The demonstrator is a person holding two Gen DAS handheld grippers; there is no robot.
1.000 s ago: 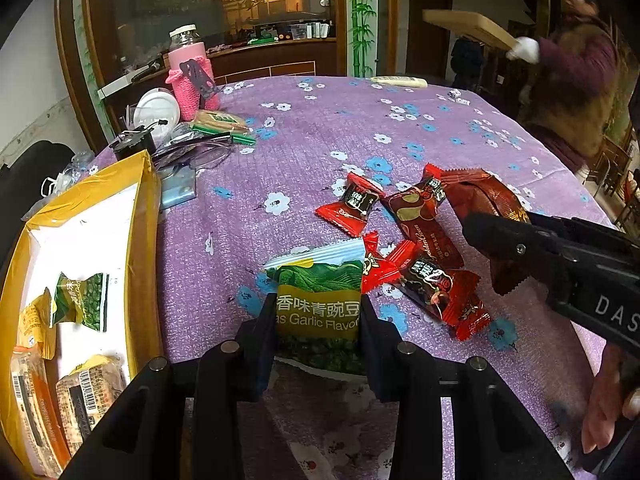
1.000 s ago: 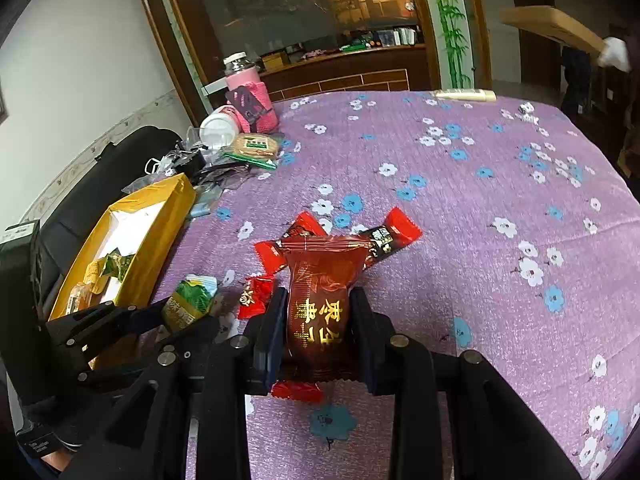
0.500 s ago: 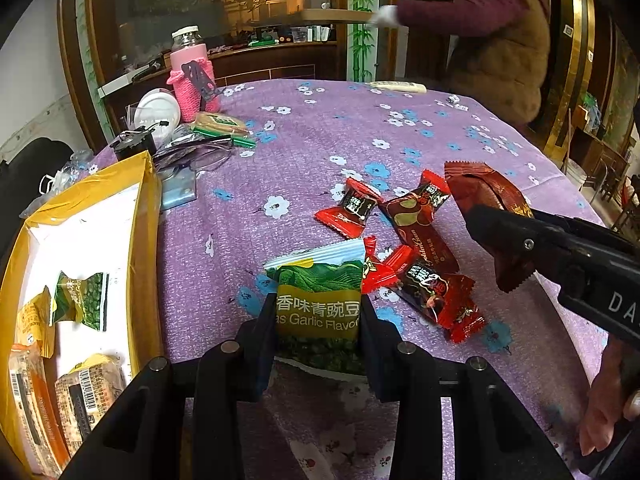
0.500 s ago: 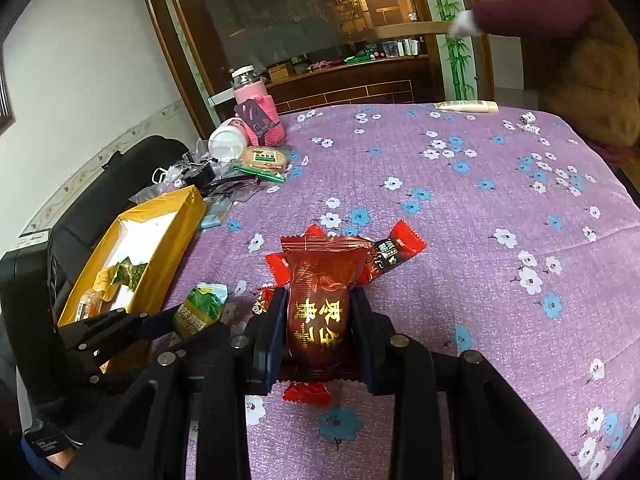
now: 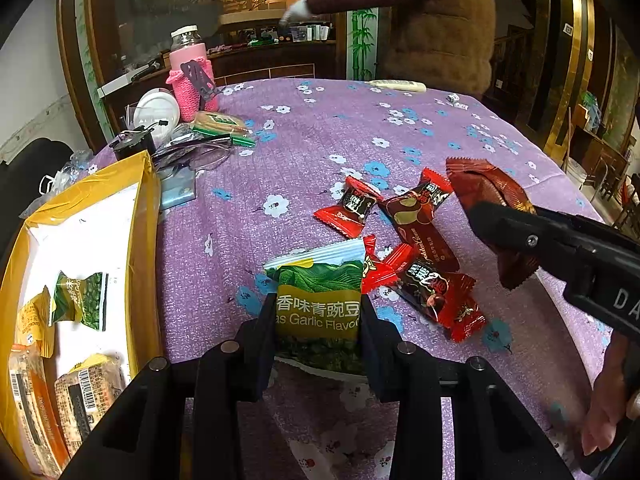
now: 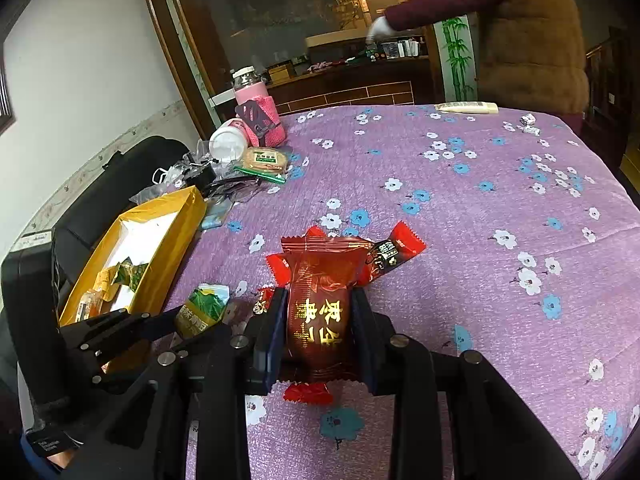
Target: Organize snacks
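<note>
Two crinkly foil packets (image 5: 318,304) (image 6: 320,316) pinched above bumpy purple cloth (image 6: 480,240).

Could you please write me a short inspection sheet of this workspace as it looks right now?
Surface: purple flowered tablecloth.
Job's things: yellow cardboard box holding snacks; loose red candy wrappers on the cloth.
Clutter: pink knitted jar, white lid, biscuit packet.
Grippers: left gripper shut on green pea packet; right gripper shut on dark red date packet.
Cables: nothing seen.
Surroundings: person in brown vest, wooden cabinet.

Purple tablecloth (image 5: 304,128) (blue, white flowers)
</note>
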